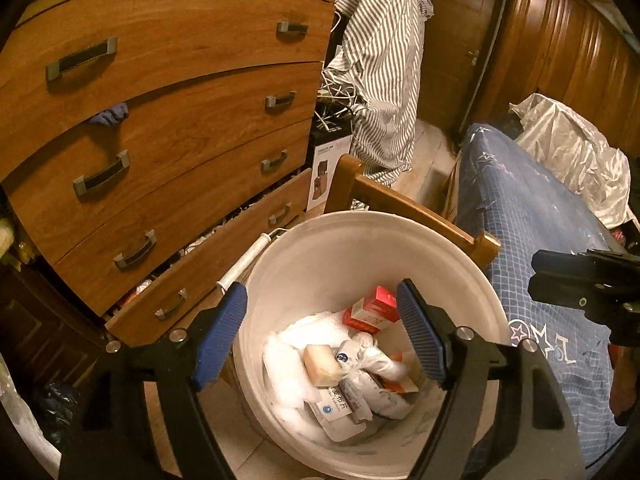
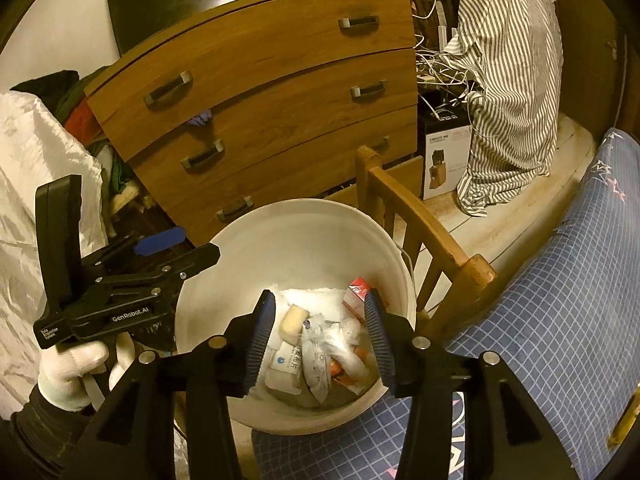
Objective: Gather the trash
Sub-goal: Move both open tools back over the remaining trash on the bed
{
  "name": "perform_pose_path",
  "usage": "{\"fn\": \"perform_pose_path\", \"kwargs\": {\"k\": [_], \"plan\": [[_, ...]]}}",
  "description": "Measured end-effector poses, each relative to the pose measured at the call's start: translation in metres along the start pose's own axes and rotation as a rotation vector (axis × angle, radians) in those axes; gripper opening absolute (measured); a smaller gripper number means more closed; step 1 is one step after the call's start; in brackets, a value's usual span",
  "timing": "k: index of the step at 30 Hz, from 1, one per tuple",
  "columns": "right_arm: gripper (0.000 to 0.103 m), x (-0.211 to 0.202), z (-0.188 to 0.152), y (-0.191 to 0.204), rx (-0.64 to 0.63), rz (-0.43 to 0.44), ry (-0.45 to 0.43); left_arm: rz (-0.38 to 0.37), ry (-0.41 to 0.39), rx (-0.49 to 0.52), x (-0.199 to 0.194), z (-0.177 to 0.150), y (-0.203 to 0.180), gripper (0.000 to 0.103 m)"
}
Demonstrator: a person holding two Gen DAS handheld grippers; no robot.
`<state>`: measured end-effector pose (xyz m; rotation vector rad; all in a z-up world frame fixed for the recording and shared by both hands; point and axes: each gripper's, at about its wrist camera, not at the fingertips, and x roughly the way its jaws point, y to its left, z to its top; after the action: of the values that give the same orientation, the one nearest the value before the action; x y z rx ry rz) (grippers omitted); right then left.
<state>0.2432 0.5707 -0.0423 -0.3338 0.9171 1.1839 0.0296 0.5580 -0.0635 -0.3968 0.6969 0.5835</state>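
While both tools are hanging over the white bucket (image 1: 320, 248), left tool (image 1: 322, 332) and right tool (image 2: 320, 336) are gaping empty, trash (image 2: 316, 344) sitting straight below them inside it.

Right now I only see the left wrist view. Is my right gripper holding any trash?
Observer: No, the right gripper is open and empty, over the bucket.
Operator: Who holds my left gripper?
Observer: A hand in a white glove.
Operator: What's left of the dresser?
Observer: A heap of clothes, red and green among them.
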Motion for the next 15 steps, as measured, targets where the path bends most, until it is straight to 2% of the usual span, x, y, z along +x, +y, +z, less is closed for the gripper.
{"fn": "perform_pose_path", "kwargs": {"k": [3, 4, 8, 15], "plan": [[0.062, -0.02, -0.013, 0.002, -0.004, 0.003, -0.054, 0.008, -0.018, 0.021, -0.009, -0.006, -0.01, 0.074], [0.068, -0.027, -0.019, 0.003, -0.012, -0.008, -0.072, 0.012, -0.028, 0.038, -0.015, -0.009, -0.017, 0.074], [0.083, -0.073, -0.057, 0.011, -0.079, -0.092, -0.167, 0.021, -0.067, 0.093, -0.033, -0.023, -0.045, 0.077], [0.091, -0.151, -0.136, -0.001, -0.08, -0.213, -0.25, -0.007, -0.104, 0.177, -0.061, -0.042, -0.103, 0.082]]}}
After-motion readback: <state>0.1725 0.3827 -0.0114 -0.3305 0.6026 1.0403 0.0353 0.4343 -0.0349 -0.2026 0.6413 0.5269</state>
